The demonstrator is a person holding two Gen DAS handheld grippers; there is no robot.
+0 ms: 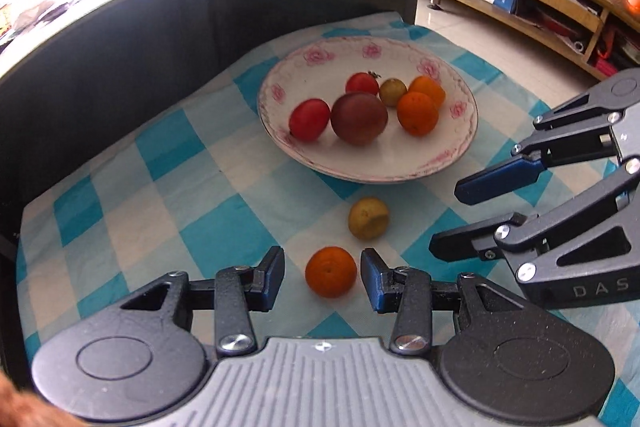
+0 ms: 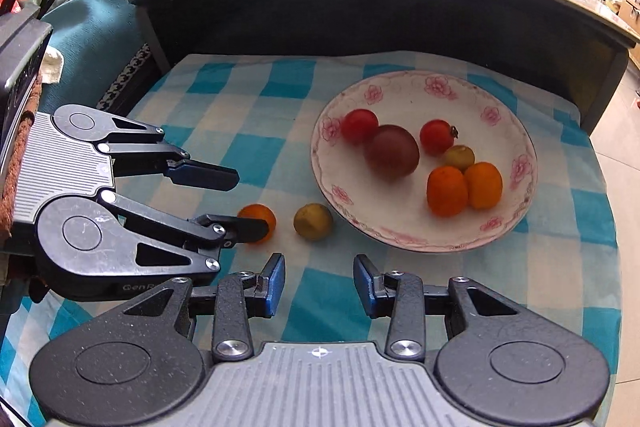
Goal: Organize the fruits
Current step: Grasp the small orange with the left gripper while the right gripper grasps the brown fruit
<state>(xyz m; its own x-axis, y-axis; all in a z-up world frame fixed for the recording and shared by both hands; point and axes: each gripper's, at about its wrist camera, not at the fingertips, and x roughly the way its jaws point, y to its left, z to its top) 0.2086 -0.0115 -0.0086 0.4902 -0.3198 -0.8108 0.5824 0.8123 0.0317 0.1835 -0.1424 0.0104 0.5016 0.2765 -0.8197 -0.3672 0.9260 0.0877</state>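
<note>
Left wrist view: my left gripper (image 1: 322,277) straddles the orange (image 1: 331,271) on the cloth (image 1: 120,211), jaws apart. Closing off-centre could roll it away. Right gripper (image 2: 319,285) spread, empty.

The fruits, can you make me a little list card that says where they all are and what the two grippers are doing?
surface: blue and white checked cloth
plate: white with pink flowers, on the cloth
fruits on plate: six; two red, one dark purple-brown, one small yellow-green, two orange
fruits off plate: two, on the cloth in front of the plate
orange fruit: between the open fingers of the left gripper, not squeezed
yellow-green fruit: lying free between the orange fruit and the plate
right gripper: open, holding nothing
</note>
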